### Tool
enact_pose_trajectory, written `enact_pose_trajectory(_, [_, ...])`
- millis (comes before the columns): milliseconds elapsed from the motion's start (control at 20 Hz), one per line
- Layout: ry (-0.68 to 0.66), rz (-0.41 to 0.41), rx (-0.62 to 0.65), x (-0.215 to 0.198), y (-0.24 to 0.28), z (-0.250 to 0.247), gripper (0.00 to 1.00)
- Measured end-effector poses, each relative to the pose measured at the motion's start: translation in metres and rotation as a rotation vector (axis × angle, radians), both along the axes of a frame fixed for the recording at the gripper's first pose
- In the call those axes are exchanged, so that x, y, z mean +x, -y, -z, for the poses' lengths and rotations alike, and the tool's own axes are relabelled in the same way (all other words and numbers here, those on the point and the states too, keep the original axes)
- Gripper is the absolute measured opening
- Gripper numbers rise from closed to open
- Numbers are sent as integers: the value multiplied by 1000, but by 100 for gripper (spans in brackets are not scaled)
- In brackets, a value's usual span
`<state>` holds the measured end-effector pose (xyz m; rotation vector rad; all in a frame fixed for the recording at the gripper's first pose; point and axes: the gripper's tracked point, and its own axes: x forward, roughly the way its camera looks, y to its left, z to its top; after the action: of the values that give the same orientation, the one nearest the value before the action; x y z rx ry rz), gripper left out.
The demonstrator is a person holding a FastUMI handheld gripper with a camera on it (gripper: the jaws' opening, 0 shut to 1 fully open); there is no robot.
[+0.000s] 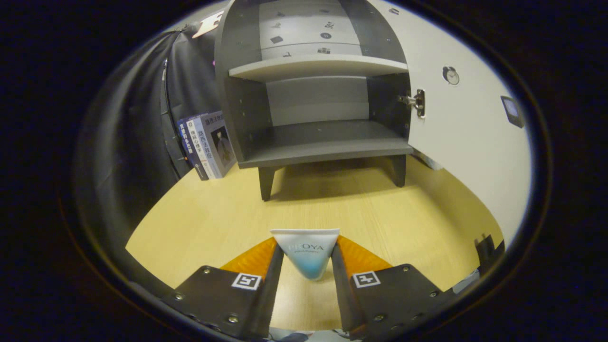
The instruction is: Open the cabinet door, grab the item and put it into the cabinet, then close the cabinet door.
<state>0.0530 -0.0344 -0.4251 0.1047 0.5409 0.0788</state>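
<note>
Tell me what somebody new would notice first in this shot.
First, the white and blue squeeze tube, pinched between the gripper fingers and held above the light wooden tabletop. Beyond it stands the dark grey cabinet, its white door swung open to the right, with one pale shelf across the inside. A few upright books lean beside the cabinet's left wall.

This looks like a staged recording booth, not a lived-in home: a small dark grey wooden cabinet [313,95] with its white door [470,123] open stands on a pale wood-grain counter [213,213]. Black cloth [137,118] drapes behind, with what seem paperback books [207,145] leaning beside the cabinet.
</note>
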Motion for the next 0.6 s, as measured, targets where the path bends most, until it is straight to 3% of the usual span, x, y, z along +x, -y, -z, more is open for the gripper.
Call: enact_pose_trajectory(600, [292, -64, -89, 73, -1, -233, 55])
